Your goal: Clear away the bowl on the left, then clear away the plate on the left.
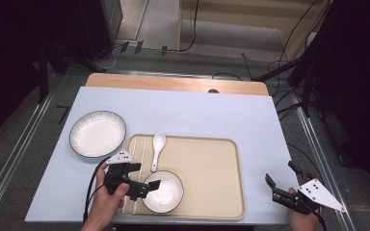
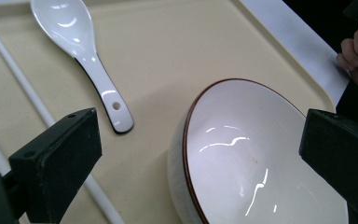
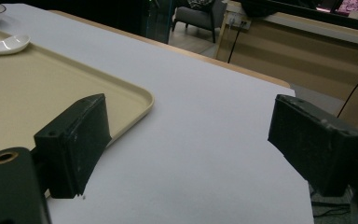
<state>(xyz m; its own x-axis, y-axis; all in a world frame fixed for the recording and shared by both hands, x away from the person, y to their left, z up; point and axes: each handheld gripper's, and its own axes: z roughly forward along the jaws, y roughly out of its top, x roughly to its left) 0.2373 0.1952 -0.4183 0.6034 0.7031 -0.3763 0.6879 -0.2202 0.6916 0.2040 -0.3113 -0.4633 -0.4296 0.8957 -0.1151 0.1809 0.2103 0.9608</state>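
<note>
While the bowl [image 1: 163, 191] sits on the beige tray [image 1: 212, 168], its near-left rim lies between the left gripper's [image 1: 144, 185] wide-open jaws, pads clear of it, nothing gripped. Just beyond that gripper lies the white spoon [image 1: 157, 148], with two white chopsticks [image 1: 142, 159] beside it along the tray's left edge. Farther up-left of the gripper, a plate [image 1: 97, 134] rests on the table sheet [image 1: 197, 110]. Well apart, the right gripper [image 1: 282, 185] rests open and empty off the tray's right side.
</note>
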